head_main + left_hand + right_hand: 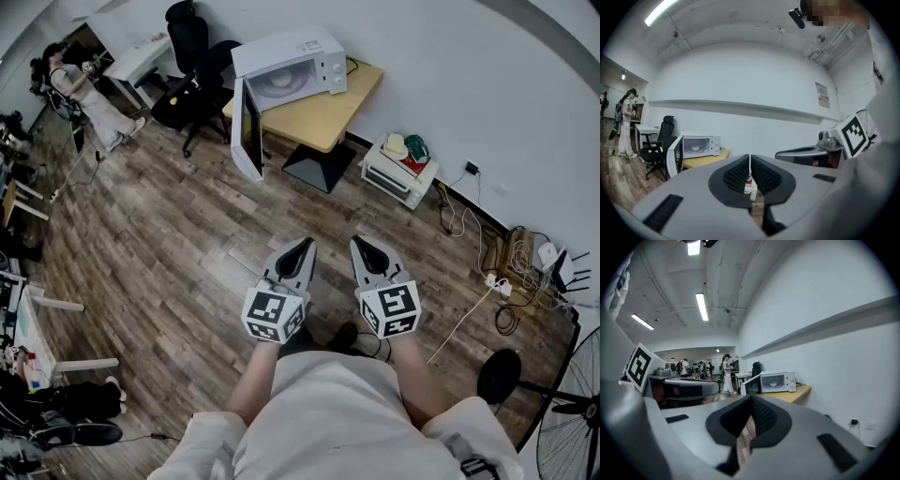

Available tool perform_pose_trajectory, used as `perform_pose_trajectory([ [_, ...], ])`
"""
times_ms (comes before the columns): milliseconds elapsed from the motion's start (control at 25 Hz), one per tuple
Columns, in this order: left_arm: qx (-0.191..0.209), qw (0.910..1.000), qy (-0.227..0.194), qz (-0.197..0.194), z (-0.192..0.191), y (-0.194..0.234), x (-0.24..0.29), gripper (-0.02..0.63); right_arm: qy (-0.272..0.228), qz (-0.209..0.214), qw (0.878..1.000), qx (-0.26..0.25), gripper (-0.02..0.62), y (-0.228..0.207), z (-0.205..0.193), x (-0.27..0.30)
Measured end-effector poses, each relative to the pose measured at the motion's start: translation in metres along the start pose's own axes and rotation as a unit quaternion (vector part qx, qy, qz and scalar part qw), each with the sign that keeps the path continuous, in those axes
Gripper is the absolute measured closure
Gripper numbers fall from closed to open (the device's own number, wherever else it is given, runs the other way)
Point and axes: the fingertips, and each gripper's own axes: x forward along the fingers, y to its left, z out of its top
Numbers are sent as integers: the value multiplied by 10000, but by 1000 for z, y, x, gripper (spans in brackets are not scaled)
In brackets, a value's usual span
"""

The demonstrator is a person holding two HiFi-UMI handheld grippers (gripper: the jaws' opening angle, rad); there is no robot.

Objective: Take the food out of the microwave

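A white microwave (292,64) stands on a wooden table (323,117) against the far wall, its door (247,131) swung wide open to the left. A small white bowl (695,148) sits inside on the turntable; the right gripper view shows the bowl (774,385) too. Both grippers hang side by side in front of the person, several steps short of the table. My left gripper (303,246) is shut and holds nothing. Beside it, my right gripper (362,244) is also shut and holds nothing. Both point roughly at the microwave (777,381).
A low white cabinet (397,174) with items on top stands right of the table. A black office chair (195,58) and a standing person (86,94) are at the far left. Cables (506,272) and a fan (562,394) lie at the right. Wooden floor (187,244) stretches between me and the table.
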Motion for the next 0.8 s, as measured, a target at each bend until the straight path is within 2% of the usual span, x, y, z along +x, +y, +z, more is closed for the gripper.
perform_pose_trajectory([
  [200,66,10000,35,10,-3,-18,-14,592,-17,10,10000,-18,595,6,-2,-20],
  [440,34,10000,44,72,-7,-19,-22,592,-13,10,9999,-111,595,8,-5,-26],
  [720,61,10000,69,8,-6,-16,-9,591,-138,-16,9999,-61,595,-1,0,-20],
  [800,65,10000,57,-15,-6,-15,-3,591,-120,-3,9999,-55,568,-5,-1,-16],
])
